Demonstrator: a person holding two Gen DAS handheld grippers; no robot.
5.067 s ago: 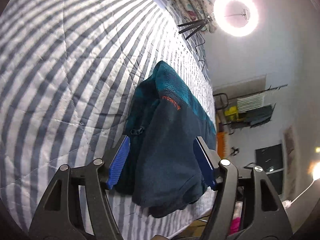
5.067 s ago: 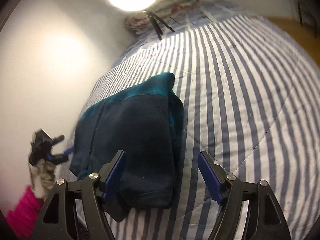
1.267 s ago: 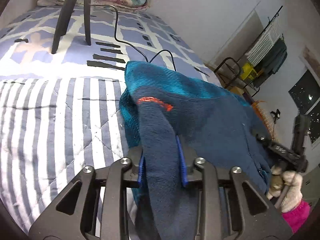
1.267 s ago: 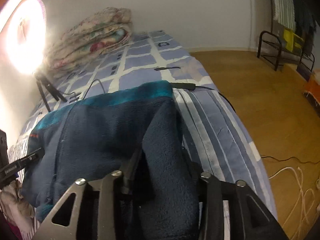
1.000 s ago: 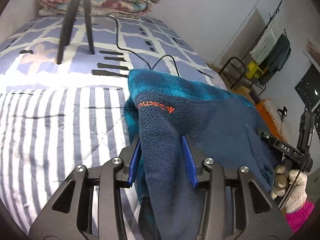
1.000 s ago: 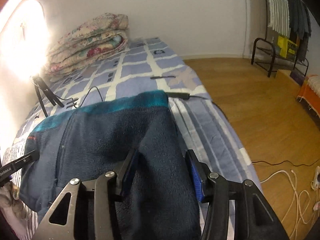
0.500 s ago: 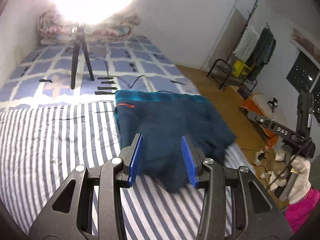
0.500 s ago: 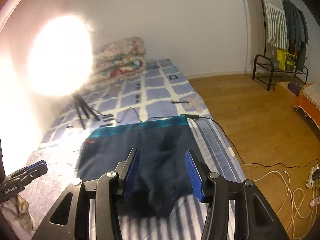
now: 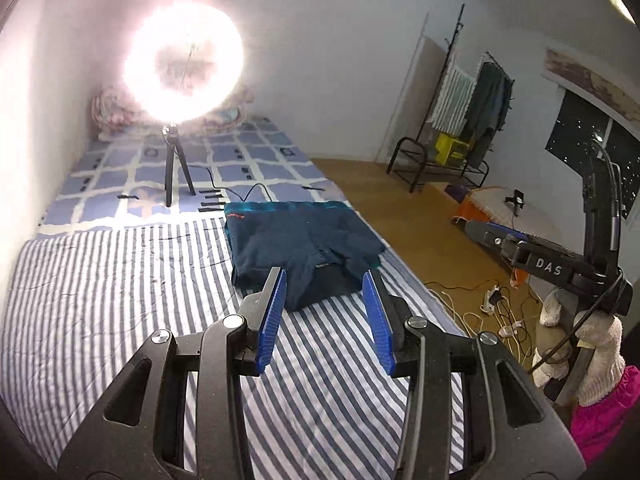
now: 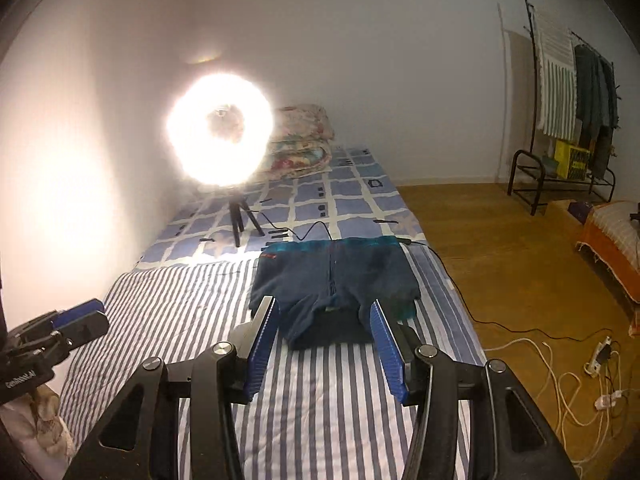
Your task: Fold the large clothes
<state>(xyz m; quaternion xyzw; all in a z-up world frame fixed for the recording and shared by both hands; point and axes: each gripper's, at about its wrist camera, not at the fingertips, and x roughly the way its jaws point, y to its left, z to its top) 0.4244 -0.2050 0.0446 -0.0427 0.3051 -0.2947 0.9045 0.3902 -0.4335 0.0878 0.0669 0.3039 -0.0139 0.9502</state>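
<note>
A dark blue fleece with a teal hem (image 9: 296, 240) lies folded on the striped quilt (image 9: 120, 280) of a bed, near its right edge. The right wrist view shows the same fleece (image 10: 332, 276) with a small orange logo at its far left corner. My left gripper (image 9: 323, 280) hovers above the bed, back from the fleece, open, with nothing between its blue pads. My right gripper (image 10: 322, 308) is likewise open and empty, well short of the fleece. Each gripper shows at the edge of the other's view, held in a gloved hand (image 9: 596, 364).
A bright ring light on a small tripod (image 10: 220, 128) stands on the bed beyond the fleece, its cable trailing past it. A folded floral quilt (image 10: 304, 140) lies at the head. Right of the bed are wooden floor, loose cords (image 10: 580, 380) and a clothes rack (image 10: 568, 120).
Both grippers have let go of the fleece, opened slightly and drawn back and upward. The fleece, held up a second ago, now lies folded on the bed.
</note>
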